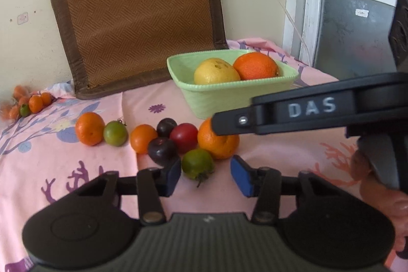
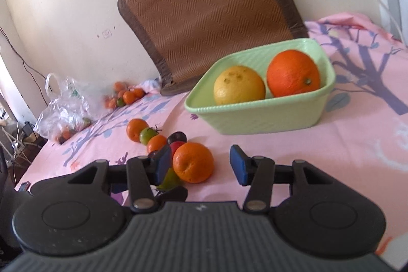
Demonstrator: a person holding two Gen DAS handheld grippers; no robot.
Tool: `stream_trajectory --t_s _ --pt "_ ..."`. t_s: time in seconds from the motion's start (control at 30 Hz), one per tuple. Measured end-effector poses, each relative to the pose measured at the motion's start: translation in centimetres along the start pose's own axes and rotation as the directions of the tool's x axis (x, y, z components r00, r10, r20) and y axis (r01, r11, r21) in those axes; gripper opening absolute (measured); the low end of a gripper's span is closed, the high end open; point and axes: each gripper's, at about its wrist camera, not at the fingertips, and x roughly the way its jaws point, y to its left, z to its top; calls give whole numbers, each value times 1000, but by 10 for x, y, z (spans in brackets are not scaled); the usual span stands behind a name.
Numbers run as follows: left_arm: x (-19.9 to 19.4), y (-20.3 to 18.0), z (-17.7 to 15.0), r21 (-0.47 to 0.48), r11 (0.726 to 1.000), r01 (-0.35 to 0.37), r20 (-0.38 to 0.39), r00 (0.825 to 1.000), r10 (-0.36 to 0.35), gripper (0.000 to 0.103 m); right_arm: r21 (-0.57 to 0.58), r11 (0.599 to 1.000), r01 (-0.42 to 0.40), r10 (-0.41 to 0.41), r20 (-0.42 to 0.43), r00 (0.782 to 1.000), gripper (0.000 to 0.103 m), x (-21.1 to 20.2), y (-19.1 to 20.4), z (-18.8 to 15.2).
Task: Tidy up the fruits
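Observation:
A green basket on the pink cloth holds a yellow fruit and a big orange. In front of it lies a row of loose fruit: an orange, a red one, two dark plums, small oranges and green ones. My left gripper is open and empty, just short of a green fruit. My right gripper is open around the near orange, apart from it; its black finger crosses the left wrist view.
A brown woven cushion leans on the wall behind the basket. More small fruit lies at the far left, next to a clear plastic bag. A window frame stands at the right.

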Motion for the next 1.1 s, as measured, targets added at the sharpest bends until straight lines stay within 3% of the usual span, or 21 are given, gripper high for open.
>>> stream_trajectory --t_s 0.07,0.17,0.2,0.3,0.37,0.43,0.5,0.57,0.63,0.67,0.83,0.97,1.03,1.1 --pt "1 5 0 -25 1000 5 -6 1000 -5 28 -1 1000 -15 15 -26 1000 54 8 0 2" --pt "-3 13 -4 -60 998 36 -3 999 -36 28 12 999 -33 34 -77 996 50 19 -1 2" --pt "-6 13 -6 -58 998 40 -1 999 -40 28 11 999 -42 43 -82 996 45 21 -1 1" --pt "-17 17 -9 -59 996 60 2 998 -60 28 -7 999 -42 42 -69 997 43 13 2 -1" --pt "-25 24 -3 -80 993 84 24 996 -82 28 -2 999 -42 42 -24 999 42 0 1 2" --pt "-27 31 16 -101 990 98 63 994 -92 28 -42 999 -4 8 95 995 42 -17 4 12" --pt "-23 36 41 -118 986 120 101 989 -108 28 -90 992 88 -66 223 972 42 -32 7 22" --pt "-11 38 71 -128 982 141 129 984 -124 28 -110 975 195 -151 318 936 43 -35 5 31" --pt "9 39 95 -133 979 152 132 982 -135 28 -126 943 307 -244 363 899 43 -26 2 35" --pt "22 41 104 -152 976 153 122 983 -135 28 -126 938 323 -259 363 895 43 -23 -3 35" --pt "75 51 121 -244 953 182 46 983 -176 28 -167 930 327 -263 317 911 43 -5 -13 27" --pt "89 52 119 -268 946 183 31 983 -182 30 -190 931 311 -247 299 922 44 2 -9 27" --pt "91 52 119 -265 948 176 34 984 -173 42 -219 918 331 -257 308 916 45 5 -5 25" --pt "94 53 120 -268 948 173 32 985 -170 46 -237 908 345 -262 321 910 48 6 -3 23"
